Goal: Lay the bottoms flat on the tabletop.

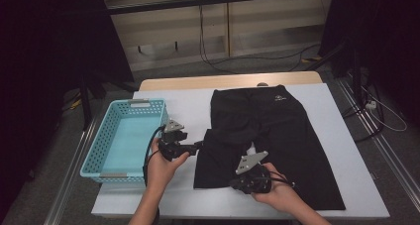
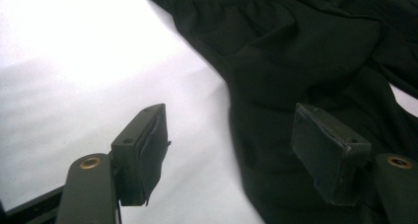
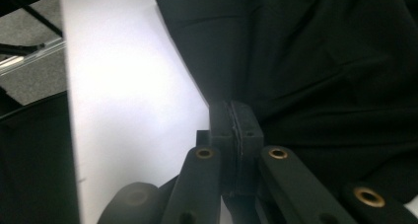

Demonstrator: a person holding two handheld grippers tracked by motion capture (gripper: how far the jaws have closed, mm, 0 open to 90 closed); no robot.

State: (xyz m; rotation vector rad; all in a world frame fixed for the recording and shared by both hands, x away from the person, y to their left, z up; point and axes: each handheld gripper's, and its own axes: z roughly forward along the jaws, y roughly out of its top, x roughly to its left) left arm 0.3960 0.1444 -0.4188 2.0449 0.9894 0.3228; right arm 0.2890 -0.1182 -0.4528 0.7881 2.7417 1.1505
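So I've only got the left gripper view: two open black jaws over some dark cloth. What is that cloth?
Observer: The high view shows black shorts spread flat on the white table, with the waistband on the far side.
Operator: Where's the other gripper?
Observer: The right gripper is at the edge of the shorts leg nearer you, jaws shut. I can't tell whether it has pinched any cloth.
Operator: Anything else on the table?
Observer: A turquoise basket stands at the table's left side, with nothing in it.
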